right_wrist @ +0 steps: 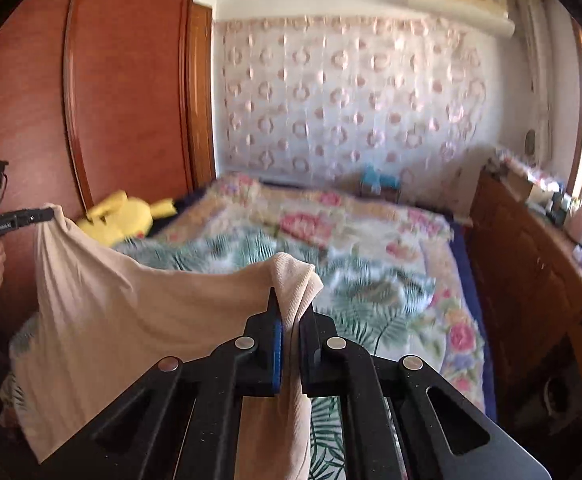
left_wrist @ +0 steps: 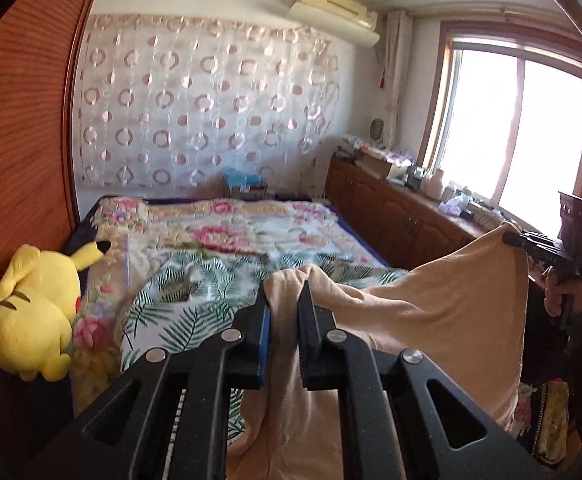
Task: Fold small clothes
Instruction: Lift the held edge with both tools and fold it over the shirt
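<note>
Beige garment (left_wrist: pixel 451 312) stretched lengthwise, clenched between left gripper (left_wrist: pixel 285 300) at centre and right gripper (left_wrist: pixel 509 238) at right, above bed (left_wrist: pixel 227 232).

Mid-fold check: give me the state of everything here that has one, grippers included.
Left gripper: shut on the beige garment.
Right gripper: shut on the beige garment.
Beige garment: lifted, hanging stretched between both grippers above the bed.
Yellow plush toy: lying at the bed's edge by the wardrobe.
Wardrobe: doors closed.

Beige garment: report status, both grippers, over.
Left gripper shut on beige garment. Right gripper shut on opposite corner. Garment held up, spread above floral bedspread. Nothing in the way.
</note>
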The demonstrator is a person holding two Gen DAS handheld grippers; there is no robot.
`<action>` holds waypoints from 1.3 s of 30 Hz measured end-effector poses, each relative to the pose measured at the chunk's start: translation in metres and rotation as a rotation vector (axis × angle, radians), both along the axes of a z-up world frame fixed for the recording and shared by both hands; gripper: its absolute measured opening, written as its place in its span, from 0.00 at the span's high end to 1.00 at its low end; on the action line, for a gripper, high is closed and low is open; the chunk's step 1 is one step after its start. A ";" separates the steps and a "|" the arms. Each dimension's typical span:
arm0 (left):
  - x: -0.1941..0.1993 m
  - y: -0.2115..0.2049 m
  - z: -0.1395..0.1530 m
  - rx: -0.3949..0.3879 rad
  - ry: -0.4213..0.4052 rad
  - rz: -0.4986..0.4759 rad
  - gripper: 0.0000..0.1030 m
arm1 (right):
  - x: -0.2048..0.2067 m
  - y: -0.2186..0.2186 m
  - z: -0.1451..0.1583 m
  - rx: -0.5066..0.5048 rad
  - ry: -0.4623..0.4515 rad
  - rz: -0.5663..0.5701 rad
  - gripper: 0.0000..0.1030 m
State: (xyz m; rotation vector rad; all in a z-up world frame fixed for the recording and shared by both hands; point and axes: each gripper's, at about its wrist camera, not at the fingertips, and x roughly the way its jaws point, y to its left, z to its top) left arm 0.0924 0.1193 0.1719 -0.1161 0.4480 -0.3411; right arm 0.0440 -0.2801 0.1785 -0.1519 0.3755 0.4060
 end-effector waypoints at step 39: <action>0.055 0.048 -0.010 0.080 -0.070 0.225 0.87 | 0.038 0.011 0.010 -0.040 -0.066 -0.031 0.94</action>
